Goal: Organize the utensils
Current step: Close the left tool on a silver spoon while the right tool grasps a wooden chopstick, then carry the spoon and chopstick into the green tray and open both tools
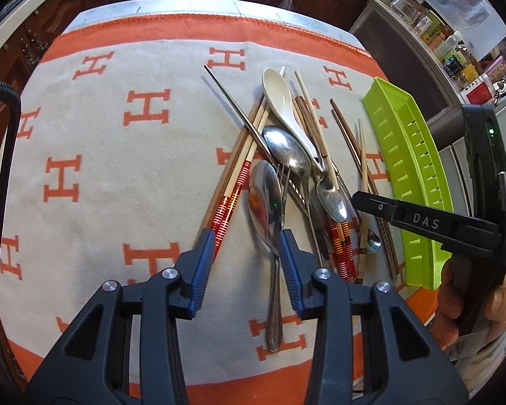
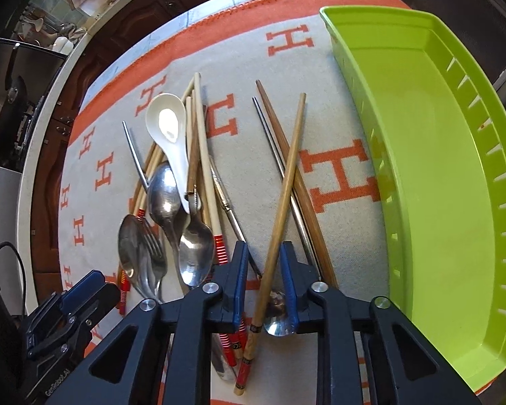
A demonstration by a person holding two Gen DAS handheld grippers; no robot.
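Barely started, I'd say: the green tray [image 2: 421, 155] is totally empty and every utensil sits in a jumble on the H-patterned cloth [image 1: 101, 141]. The right gripper [image 2: 265, 270] has its jaws narrowed around a bamboo chopstick [image 2: 280, 202] that runs straight between them, but I can't tell if the pads actually pinch it. The tray lies just to the right of that claw. The left gripper [image 1: 248, 246] is roughly half open, with a big steel spoon [image 1: 264, 199] just ahead, right by its right finger, nothing held. The white ceramic spoon [image 1: 280, 98], a fork and the other chopsticks lie farther out, all still to be sorted
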